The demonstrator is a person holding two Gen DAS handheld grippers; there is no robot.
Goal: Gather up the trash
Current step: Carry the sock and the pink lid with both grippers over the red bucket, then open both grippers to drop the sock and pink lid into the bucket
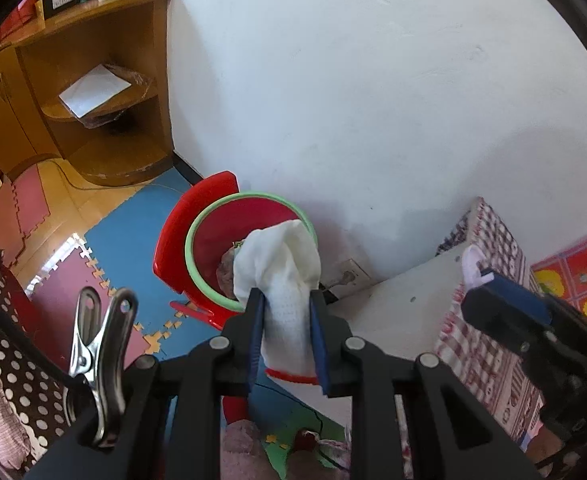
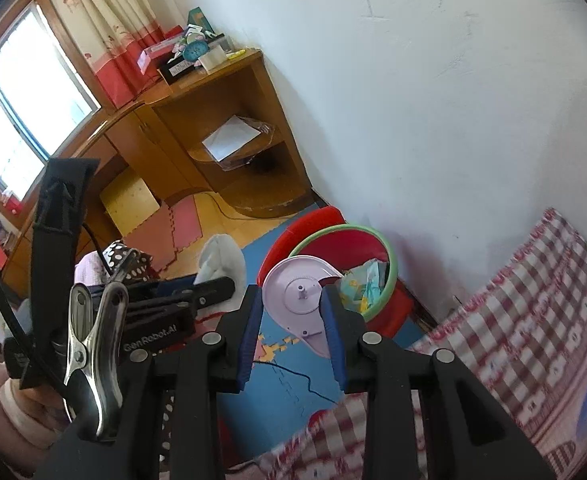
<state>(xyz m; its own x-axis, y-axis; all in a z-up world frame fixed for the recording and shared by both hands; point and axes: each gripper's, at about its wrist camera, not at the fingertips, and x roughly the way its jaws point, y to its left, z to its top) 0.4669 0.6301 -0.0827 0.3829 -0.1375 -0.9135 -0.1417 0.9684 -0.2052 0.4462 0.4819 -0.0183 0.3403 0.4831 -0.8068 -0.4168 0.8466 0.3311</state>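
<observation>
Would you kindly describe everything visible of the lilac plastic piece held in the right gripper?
The lilac plastic piece is a flat teardrop-shaped shell, like a tape-dispenser half, with a toothed ring and small central peg. It looks like smooth rigid plastic. The right gripper clamps its sides, holding it in the air in front of the red bin.

White cloth [image 1: 283, 276], lilac disc [image 2: 299, 300], red bin [image 2: 345, 256] rimmed green
</observation>
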